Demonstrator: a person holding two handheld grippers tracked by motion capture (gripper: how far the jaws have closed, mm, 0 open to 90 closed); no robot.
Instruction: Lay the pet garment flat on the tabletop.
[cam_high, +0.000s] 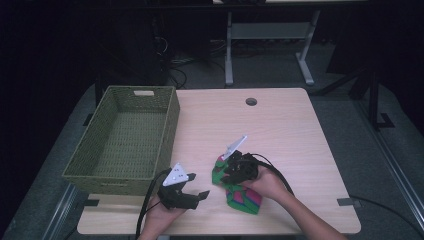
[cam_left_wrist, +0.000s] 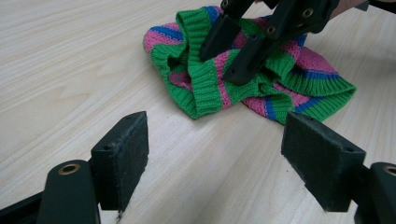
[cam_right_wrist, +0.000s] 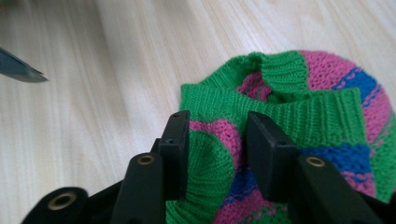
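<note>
Grasp step under way: right gripper (cam_right_wrist: 217, 154) jaws narrow astride a fold of the knitted garment (cam_left_wrist: 261, 70), not yet clamped; left gripper (cam_left_wrist: 224, 158) jaws wide and empty; next, close firmly and lift toward the basket (cam_high: 125, 135).

Basket: green woven rectangular basket (cam_high: 123, 137) sits on the light wooden tabletop (cam_high: 280, 125) along its left edge, from far-left corner toward the near edge.
Garment: striped green, pink and blue knitted garment (cam_high: 243, 196) lies near the near edge, right of centre.
Cable hole: round grommet (cam_high: 251, 102) near the far edge, behind the garment.
Left gripper (cam_high: 196, 186): between basket and garment.
Right gripper (cam_high: 223, 168): on the garment's far-left part.
</note>
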